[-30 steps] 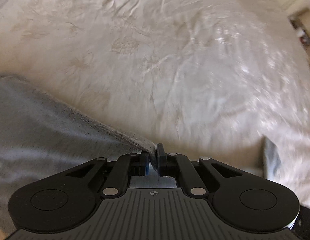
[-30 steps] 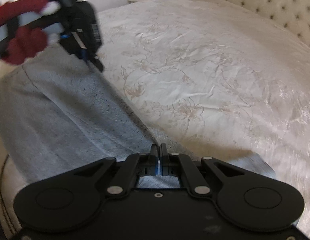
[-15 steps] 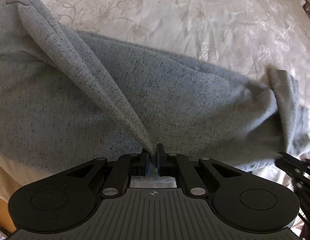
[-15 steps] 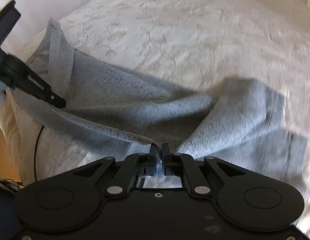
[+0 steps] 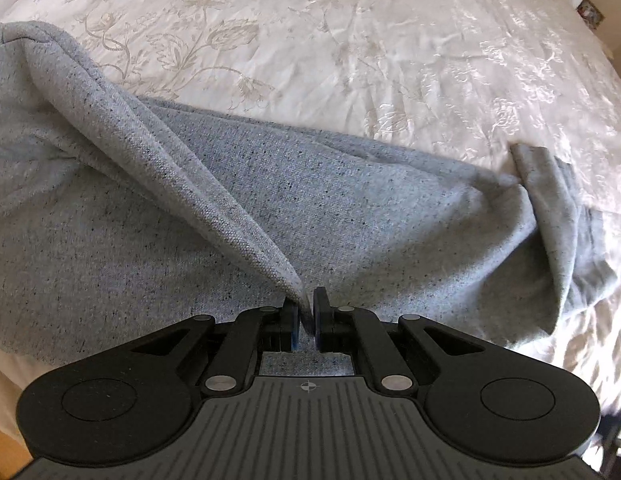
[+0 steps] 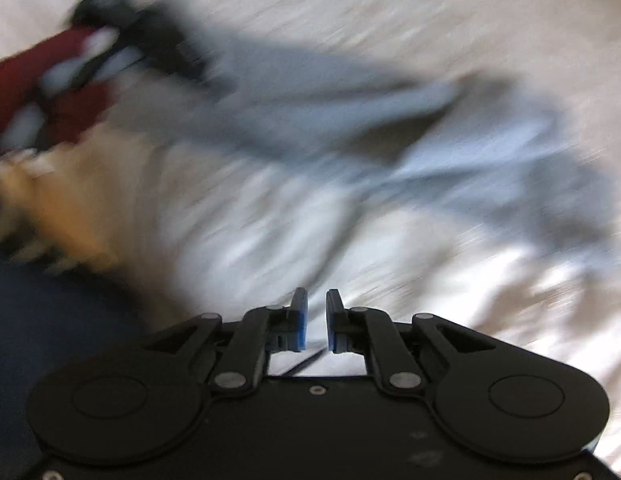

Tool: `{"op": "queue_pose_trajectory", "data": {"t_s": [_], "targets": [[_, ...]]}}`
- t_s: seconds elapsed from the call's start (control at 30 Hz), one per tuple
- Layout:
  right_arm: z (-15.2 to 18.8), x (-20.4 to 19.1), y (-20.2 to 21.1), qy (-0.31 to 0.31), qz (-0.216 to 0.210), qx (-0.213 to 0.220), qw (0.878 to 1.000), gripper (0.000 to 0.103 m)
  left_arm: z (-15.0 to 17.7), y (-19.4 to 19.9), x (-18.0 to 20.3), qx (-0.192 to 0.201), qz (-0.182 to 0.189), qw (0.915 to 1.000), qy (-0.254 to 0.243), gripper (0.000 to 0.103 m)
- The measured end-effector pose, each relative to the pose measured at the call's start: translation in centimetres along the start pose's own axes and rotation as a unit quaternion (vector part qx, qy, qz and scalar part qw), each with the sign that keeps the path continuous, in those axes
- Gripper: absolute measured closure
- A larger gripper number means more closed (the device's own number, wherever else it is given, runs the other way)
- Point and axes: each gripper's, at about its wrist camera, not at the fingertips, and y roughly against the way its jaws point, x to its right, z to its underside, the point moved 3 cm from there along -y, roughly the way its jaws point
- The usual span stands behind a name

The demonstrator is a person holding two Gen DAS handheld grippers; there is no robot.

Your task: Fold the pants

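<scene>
Left hand-held gripper (image 5: 305, 308) clamped on pants (image 5: 350, 216) fold; right hand-held gripper (image 6: 313, 312) slightly parted, pants beyond.

No readable text, labels, brands or numbers anywhere

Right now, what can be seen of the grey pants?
The heather-grey speckled knit pants lie spread across the cream floral bedspread, partly folded. One thick ridge of fabric rises diagonally from upper left into the left gripper, which is shut on its edge. A ribbed cuff or band stands crumpled at the right. The right gripper is open, holding nothing; its view is blurred.
</scene>
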Motion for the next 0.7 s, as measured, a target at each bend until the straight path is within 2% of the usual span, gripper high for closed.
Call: {"op": "queue_pose_trajectory", "data": {"t_s": [0.1,0.2,0.3,0.43,0.6,0.7], "targets": [[-2.4,2.4,-1.0,-0.075,0.103,0.067,0.990,0.086,0.2,-0.4,-0.3,0.005,0.001,1.0000,0.005,0.096],[-5.4,4.0,-3.1,-0.117,0.156,0.105,0.975,0.085,0.4,-0.4,-0.4,0.010,0.000,0.9999,0.009,0.096],[-8.6,4.5,-5.3,-0.121,0.189,0.136,0.965,0.077,0.5,-0.1,-0.5,0.015,0.001,0.9998,0.016,0.096],[-12.2,5.2,-8.4,-0.135,0.204,0.129,0.961,0.074,0.5,0.1,-0.6,0.021,0.000,0.9996,0.021,0.096],[-15.0,7.0,-12.7,-0.166,0.227,0.075,0.957,0.073,0.4,0.1,-0.6,0.024,-0.004,0.9993,0.029,0.096],[-15.5,7.3,-14.8,-0.147,0.244,0.039,0.958,0.074,0.3,0.1,-0.4,0.027,-0.007,0.9991,0.031,0.096]]}}
